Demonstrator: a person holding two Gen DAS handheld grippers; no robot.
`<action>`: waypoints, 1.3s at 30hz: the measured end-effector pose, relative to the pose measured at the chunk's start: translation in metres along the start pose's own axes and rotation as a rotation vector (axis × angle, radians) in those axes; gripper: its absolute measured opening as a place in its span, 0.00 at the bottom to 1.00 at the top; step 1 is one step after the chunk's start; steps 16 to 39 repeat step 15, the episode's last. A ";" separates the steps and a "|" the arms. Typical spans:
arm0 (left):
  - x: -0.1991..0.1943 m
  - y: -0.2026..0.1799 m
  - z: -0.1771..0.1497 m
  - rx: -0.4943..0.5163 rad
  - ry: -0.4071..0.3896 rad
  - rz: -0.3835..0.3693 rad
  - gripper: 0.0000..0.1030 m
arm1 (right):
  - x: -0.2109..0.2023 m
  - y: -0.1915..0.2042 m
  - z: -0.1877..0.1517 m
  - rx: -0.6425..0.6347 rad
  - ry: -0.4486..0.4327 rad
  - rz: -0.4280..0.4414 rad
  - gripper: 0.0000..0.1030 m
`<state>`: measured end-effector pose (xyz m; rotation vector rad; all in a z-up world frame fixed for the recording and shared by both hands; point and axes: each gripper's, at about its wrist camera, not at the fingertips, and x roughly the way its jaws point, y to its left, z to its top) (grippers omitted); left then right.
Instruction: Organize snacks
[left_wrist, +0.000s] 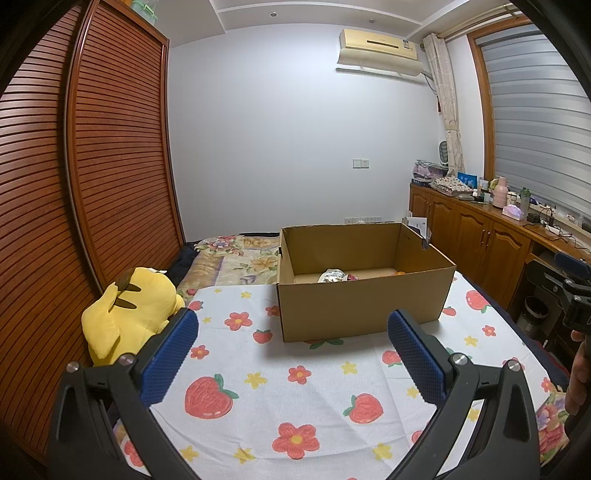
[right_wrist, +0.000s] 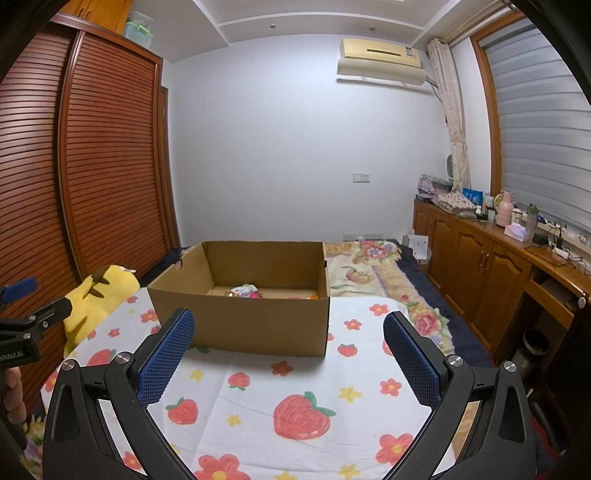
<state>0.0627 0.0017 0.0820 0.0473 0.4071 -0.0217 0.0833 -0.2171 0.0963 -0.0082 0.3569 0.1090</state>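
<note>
Both tools, left tool (left_wrist: 291, 332) and right tool (right_wrist: 288, 330), hang wide open and empty over bare strawberry cloth (left_wrist: 314, 398) near the bed's front edge; cardboard box (left_wrist: 354, 310) sits beyond.

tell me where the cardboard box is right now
The box sits open on the strawberry-print cloth ahead of both grippers, right of the yellow plush in the left wrist view; a few snacks lie inside.

Left gripper (left_wrist: 291, 354) and right gripper (right_wrist: 289, 354) alike — black plastic frames, triangular cut-outs, silver round screws at pivots. Finger pads (left_wrist: 168, 356) blue, fine mesh texture. Bare skin of hand (left_wrist: 578, 376) at right edge; white lettering on neighbouring black body.
</note>
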 end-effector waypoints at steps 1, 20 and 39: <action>0.000 0.000 0.000 0.000 -0.001 0.000 1.00 | 0.000 0.000 0.000 0.000 0.001 0.001 1.00; -0.001 0.000 0.000 -0.002 0.001 -0.002 1.00 | 0.000 0.000 0.000 0.001 0.002 0.001 1.00; -0.001 0.000 0.000 -0.002 0.001 -0.002 1.00 | 0.000 0.000 0.000 0.001 0.002 0.001 1.00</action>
